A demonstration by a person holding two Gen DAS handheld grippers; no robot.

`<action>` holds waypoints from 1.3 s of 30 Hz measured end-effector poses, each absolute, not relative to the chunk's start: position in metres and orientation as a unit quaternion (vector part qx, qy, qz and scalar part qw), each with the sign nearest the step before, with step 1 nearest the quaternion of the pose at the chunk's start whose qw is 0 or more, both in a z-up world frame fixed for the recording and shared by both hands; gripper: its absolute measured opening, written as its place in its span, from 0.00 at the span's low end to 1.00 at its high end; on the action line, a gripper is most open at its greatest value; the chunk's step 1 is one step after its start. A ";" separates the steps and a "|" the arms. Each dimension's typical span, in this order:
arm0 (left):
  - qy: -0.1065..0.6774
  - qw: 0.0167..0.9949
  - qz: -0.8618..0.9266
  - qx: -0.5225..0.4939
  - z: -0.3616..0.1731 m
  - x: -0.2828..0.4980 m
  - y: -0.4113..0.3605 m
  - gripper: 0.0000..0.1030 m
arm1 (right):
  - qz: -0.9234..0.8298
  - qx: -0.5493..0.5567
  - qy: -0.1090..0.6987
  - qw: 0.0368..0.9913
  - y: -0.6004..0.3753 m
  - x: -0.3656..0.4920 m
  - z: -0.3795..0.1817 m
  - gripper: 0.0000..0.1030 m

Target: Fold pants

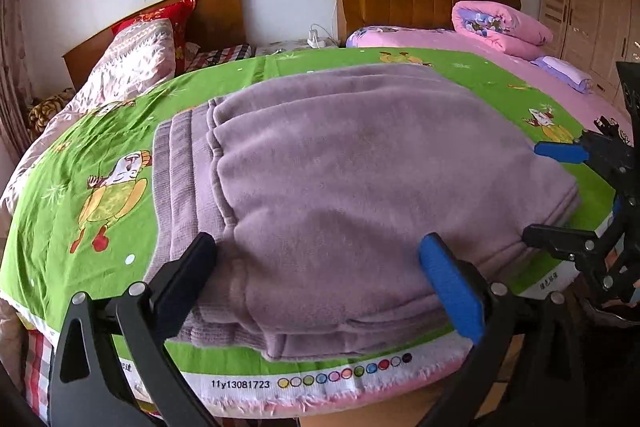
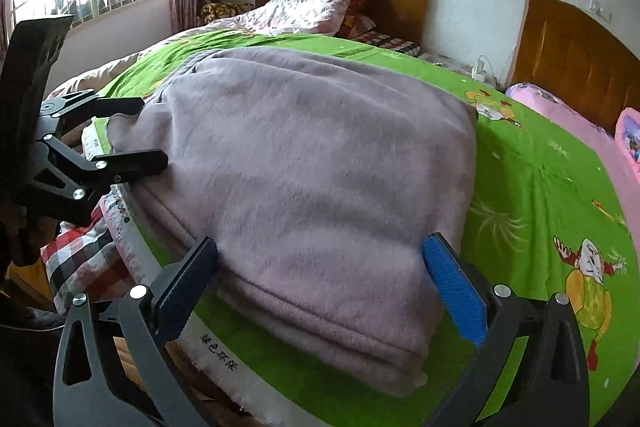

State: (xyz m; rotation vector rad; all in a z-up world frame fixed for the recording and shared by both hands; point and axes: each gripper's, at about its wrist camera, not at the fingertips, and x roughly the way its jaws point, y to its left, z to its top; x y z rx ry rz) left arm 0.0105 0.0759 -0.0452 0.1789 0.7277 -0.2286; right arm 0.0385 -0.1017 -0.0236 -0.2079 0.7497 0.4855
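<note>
The folded lilac pants (image 1: 340, 195) are lying near the front edge of the green sheet (image 1: 80, 163), open sheet showing around them, while the left gripper (image 1: 320, 279) and right gripper (image 2: 320, 283) are both hanging wide open at their near edges, gripping nothing

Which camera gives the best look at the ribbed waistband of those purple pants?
The left wrist view. There the waistband lies in plain sight along the left edge of the folded pants, its ribbing clear. In the right wrist view only a sliver of it peeks out at the far left corner, mostly hidden under the fleece.
</note>
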 end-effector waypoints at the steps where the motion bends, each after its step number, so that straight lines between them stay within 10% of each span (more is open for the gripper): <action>1: 0.359 0.923 -0.104 0.091 -0.042 0.008 0.074 0.98 | 0.229 -0.110 0.367 0.895 -0.102 0.034 -0.021 0.96; 39: 0.317 0.937 -0.130 0.068 -0.021 -0.016 0.061 0.98 | 0.253 -0.073 0.285 0.922 -0.147 -0.017 -0.004 0.95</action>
